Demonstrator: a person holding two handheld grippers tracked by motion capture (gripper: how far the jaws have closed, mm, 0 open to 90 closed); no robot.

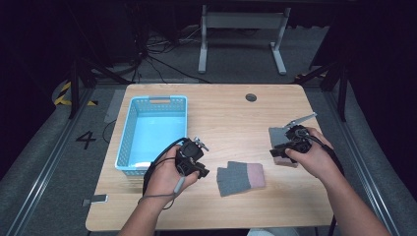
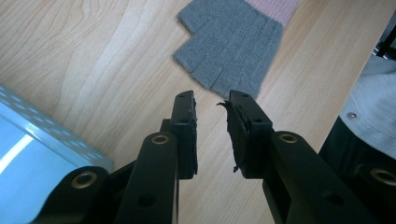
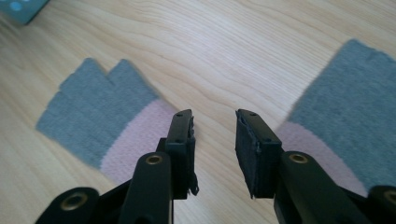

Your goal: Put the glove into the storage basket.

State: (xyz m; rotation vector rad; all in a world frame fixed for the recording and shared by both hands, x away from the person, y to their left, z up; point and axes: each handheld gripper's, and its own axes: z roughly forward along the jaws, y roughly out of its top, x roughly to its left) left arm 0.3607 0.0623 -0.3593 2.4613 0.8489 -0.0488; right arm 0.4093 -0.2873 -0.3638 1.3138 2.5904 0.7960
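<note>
Gloves lying flat on the counter (image 1: 226, 113), both grippers hovering spread and pinching nothing.

Left gripper (image 2: 211, 105) is hanging beside the blue basket (image 1: 129, 132), its jaws parted over bare wood, with one glove (image 1: 241, 178) lying just beyond at its 12 o'clock. Right gripper (image 3: 214, 122) is pointing between the gloves: that glove is sitting at its 10 o'clock, the other glove (image 3: 348, 109) at its 2 o'clock, near the counter's right edge.
</note>
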